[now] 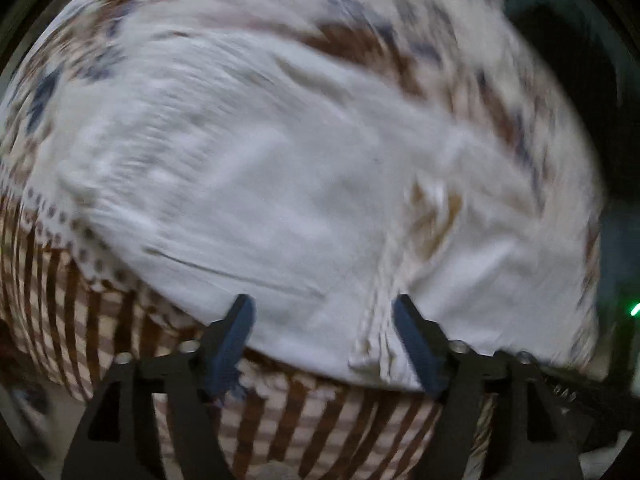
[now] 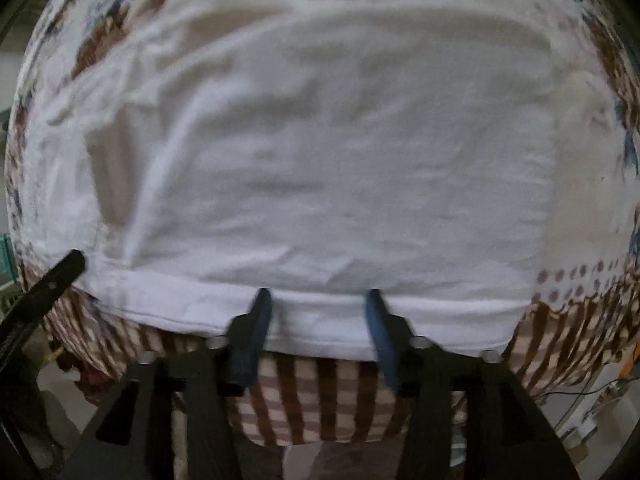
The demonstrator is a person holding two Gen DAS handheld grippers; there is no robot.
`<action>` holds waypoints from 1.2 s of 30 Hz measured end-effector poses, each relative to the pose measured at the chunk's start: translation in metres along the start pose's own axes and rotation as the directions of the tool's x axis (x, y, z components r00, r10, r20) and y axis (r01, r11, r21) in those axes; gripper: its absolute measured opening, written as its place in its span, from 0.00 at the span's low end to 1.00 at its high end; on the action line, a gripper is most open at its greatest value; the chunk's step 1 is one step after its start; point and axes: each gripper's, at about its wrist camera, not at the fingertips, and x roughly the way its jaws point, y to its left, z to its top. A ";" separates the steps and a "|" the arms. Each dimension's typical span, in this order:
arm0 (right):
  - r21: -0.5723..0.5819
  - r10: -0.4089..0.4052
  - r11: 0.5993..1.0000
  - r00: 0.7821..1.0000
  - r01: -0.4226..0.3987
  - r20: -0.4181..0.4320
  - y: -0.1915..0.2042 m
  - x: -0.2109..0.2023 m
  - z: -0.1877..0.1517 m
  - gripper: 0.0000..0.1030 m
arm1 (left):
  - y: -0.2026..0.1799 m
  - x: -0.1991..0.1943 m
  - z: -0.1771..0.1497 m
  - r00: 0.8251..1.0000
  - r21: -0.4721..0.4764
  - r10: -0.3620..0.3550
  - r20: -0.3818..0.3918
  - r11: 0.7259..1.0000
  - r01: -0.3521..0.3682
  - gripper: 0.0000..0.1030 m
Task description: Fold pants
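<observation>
White pants lie spread flat on the brown-striped, flower-printed bedsheet. Your right gripper has its fingers spread apart, tips over the near hem. Your left gripper is likewise spread wide at the pants' crumpled near edge, gripping nothing.
</observation>
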 end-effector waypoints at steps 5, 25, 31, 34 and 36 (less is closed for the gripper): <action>-0.013 0.015 1.000 1.000 -0.015 0.022 0.027 -0.013 0.013 0.65 | 0.074 -0.014 0.002 0.997 -0.307 -0.046 0.055 0.950 0.061 1.00; -0.044 -0.041 0.998 0.998 0.043 0.044 0.117 0.010 0.051 0.65 | 0.176 0.006 0.004 0.936 -0.572 -0.190 0.296 0.750 0.333 0.39; -0.022 -0.047 0.999 0.998 0.048 0.041 0.117 0.017 0.049 0.65 | 0.180 0.020 0.015 0.926 -0.582 -0.215 0.310 0.727 0.364 0.50; -0.005 -0.061 0.998 0.997 0.062 0.044 0.110 0.018 0.043 0.65 | 0.166 0.007 0.018 0.934 -0.542 -0.163 0.319 0.777 0.321 0.32; -0.005 -0.064 0.998 0.997 0.064 0.047 0.105 0.016 0.039 0.65 | 0.156 -0.006 0.019 0.936 -0.499 -0.125 0.328 0.819 0.284 0.18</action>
